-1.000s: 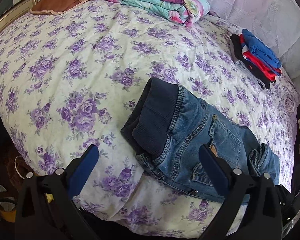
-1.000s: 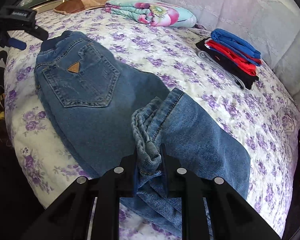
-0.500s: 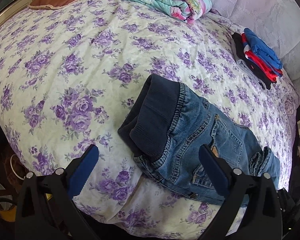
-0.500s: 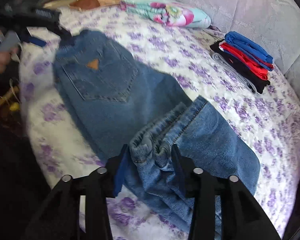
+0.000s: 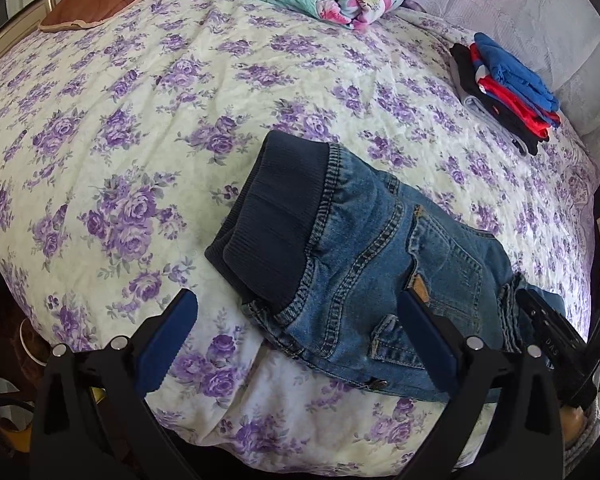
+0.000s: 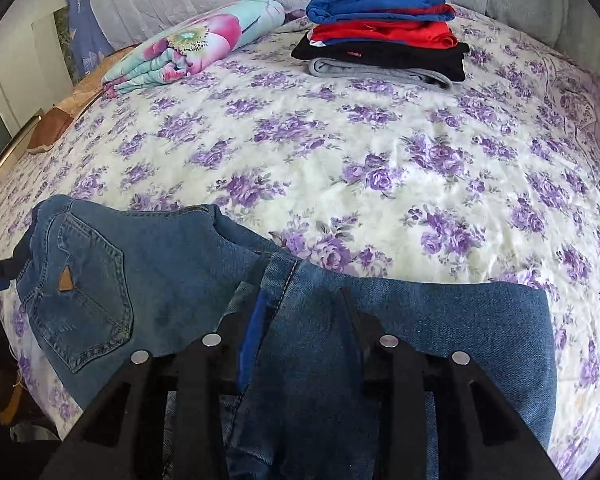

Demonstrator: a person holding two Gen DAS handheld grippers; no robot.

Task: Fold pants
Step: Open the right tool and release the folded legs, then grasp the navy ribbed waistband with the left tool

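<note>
Nearest the right wrist camera, the right gripper [image 6: 300, 320] is standing partly open over a folded-back leg of the jeans [image 6: 148, 276]. Its jaws have just been closing a little after springing wider, and denim is lying between the two fingers, draped over the space between them; whether the pads are pressing on it cannot be told, since the cloth is hiding the inner faces. The leg is spreading away to the right across the bed [image 6: 380, 152], while the seat of the pants, with its back pocket and small tan patch, is lying flat to the left near the bed's edge.

In the left wrist view, the left gripper [image 5: 296, 320] is hanging wide open above the waist end of the pants, gripping nothing. Its blue-padded fingers [image 5: 168, 332] are standing well apart, one over bare bedspread, the other over the denim by the pocket. The dark ribbed waistband [image 5: 276, 224] is lying just beyond them, bunched and slightly raised. The other tool's black frame is showing at the lower right of this view.

Farther off, a stack of folded clothes [image 6: 384, 44], blue on red on black on grey, is sitting by the headboard side. Beside it, well apart, a folded floral blanket [image 6: 192, 52] is resting, with a brown cushion [image 5: 88, 8] beyond at the far corner.
</note>
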